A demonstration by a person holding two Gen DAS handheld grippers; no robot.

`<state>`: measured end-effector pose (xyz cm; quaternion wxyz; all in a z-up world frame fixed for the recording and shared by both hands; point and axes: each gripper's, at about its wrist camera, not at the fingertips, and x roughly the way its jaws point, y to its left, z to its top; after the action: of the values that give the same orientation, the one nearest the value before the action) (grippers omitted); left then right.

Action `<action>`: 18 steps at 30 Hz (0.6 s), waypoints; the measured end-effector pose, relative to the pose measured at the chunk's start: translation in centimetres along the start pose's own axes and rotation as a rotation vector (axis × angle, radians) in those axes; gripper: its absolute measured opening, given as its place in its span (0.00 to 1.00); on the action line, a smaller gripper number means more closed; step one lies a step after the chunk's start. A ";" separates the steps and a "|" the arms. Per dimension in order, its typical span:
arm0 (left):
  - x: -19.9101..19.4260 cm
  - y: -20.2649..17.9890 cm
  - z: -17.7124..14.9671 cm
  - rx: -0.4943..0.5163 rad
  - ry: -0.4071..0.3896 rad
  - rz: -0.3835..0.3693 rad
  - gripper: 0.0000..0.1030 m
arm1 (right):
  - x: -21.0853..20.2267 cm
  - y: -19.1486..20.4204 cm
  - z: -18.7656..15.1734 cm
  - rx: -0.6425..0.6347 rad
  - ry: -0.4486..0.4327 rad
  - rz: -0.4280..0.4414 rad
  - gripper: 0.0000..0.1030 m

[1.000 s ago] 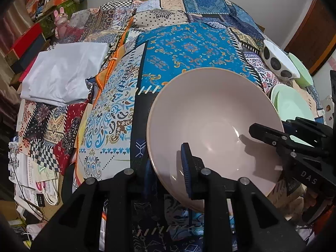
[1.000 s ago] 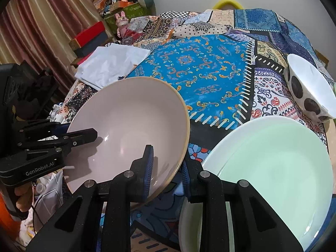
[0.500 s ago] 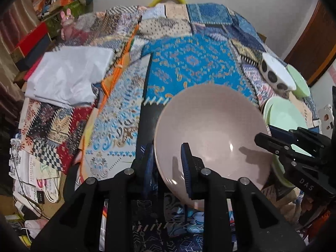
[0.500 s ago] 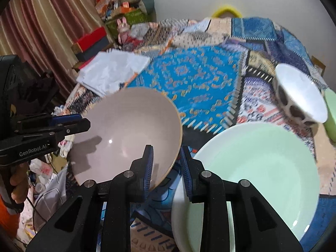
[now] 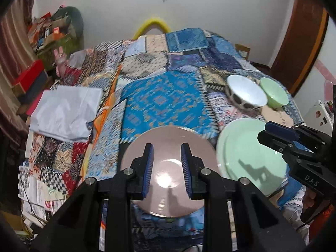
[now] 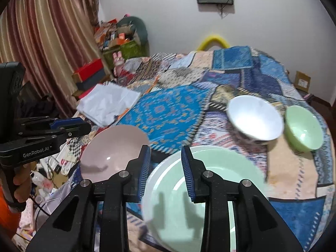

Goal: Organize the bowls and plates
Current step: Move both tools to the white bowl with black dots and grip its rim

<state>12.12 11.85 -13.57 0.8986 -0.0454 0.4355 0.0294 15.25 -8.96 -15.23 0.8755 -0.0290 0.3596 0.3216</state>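
Observation:
A pink bowl [image 5: 168, 178] [image 6: 113, 153] rests on the quilt near its front edge, just left of a pale green plate [image 5: 247, 147] [image 6: 220, 178]. My left gripper [image 5: 166, 147] [image 6: 86, 126] hovers above the bowl, its jaws close together with nothing between them. My right gripper [image 6: 166, 149] [image 5: 268, 133] hangs over the plate's left rim; its jaws are opening and hold nothing. Farther back on the right stand a white bowl with dark spots [image 5: 245, 92] [image 6: 255, 117] and a small green bowl [image 5: 274, 93] [image 6: 304, 130], side by side.
A patchwork quilt [image 5: 163, 100] covers the bed. A folded white cloth [image 5: 63, 113] lies at its left side. Boxes and clutter [image 6: 90, 73] line the curtain on the left. A brown door [image 5: 302, 42] stands at the right. Papers and bags lie on the floor below the front left.
Both grippers came off the pink bowl's rim and rose. The bowl now lies flat on the quilt. The right gripper swung right, over the green plate.

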 end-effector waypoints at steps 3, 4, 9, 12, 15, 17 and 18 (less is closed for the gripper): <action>-0.3 -1.8 0.7 0.019 -0.020 -0.012 0.25 | -1.2 -1.7 0.0 0.020 -0.026 -0.030 0.30; -0.3 -2.4 0.9 0.025 -0.026 -0.016 0.25 | -1.6 -2.4 0.0 0.030 -0.035 -0.041 0.30; 0.3 -5.4 2.3 0.042 -0.026 -0.044 0.25 | -3.2 -5.7 -0.3 0.076 -0.058 -0.098 0.31; 1.8 -7.2 3.3 0.052 -0.003 -0.063 0.25 | -3.9 -7.7 -0.7 0.103 -0.063 -0.133 0.31; 3.4 -9.0 4.3 0.066 0.022 -0.073 0.25 | -4.4 -9.2 -0.9 0.122 -0.065 -0.158 0.31; 4.3 -9.9 4.8 0.071 0.034 -0.078 0.25 | -4.4 -10.3 -0.9 0.137 -0.064 -0.174 0.31; 4.8 -10.2 5.2 0.071 0.040 -0.083 0.25 | -4.4 -10.8 -1.0 0.143 -0.063 -0.178 0.31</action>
<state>20.08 2.28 -13.60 0.8912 -0.0321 0.4518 -0.0246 18.61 -20.19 -15.02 0.9113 0.0117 0.3497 0.2169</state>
